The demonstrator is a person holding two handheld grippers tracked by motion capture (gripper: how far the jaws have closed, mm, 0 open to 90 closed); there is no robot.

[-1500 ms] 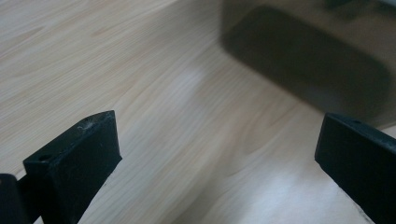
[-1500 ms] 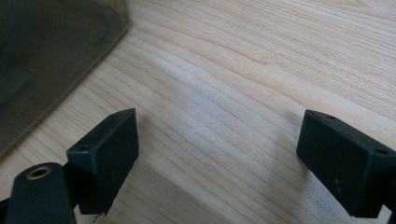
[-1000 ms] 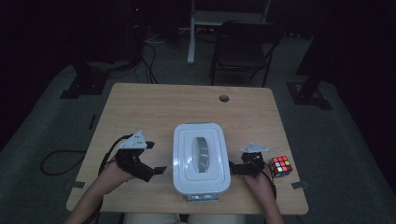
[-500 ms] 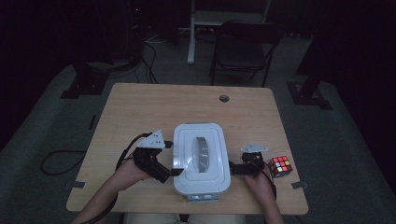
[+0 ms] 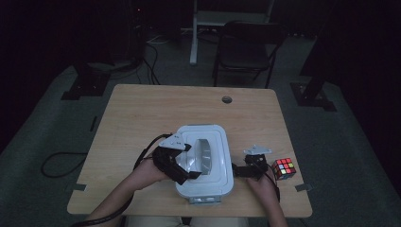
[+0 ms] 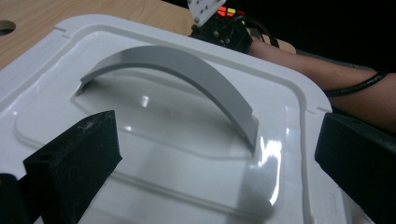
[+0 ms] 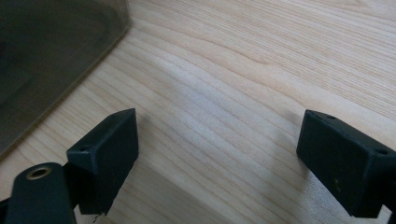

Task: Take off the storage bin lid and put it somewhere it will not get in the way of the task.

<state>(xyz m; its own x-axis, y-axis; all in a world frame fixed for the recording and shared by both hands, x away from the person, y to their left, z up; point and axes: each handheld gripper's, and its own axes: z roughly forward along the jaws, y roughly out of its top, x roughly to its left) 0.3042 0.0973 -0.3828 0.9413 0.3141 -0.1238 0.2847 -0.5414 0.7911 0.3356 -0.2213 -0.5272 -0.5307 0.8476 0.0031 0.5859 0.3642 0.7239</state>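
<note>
One white lidded container [image 5: 205, 165] sits on the wooden surface [image 5: 142, 113], toward the near edge and about centred. Its lid carries one grey arched handle [image 6: 187, 70], and the lid is seated on the box.

Left tool [image 5: 182, 170]: over the left part of the lid, jaws spread wide and gripping nothing. In the left gripper view, both black jaws stand apart above the lid, with the handle ahead of them and between their lines; contact with the lid cannot be told.

Right tool [image 5: 239, 171]: low over the surface just right of the container, jaws spread, nothing between them but bare wood.

One colour cube [image 5: 283, 169] lies just right of the right tool. One round hole [image 5: 227, 100] at the far edge. One chair [image 5: 246, 47] beyond the surface.
</note>
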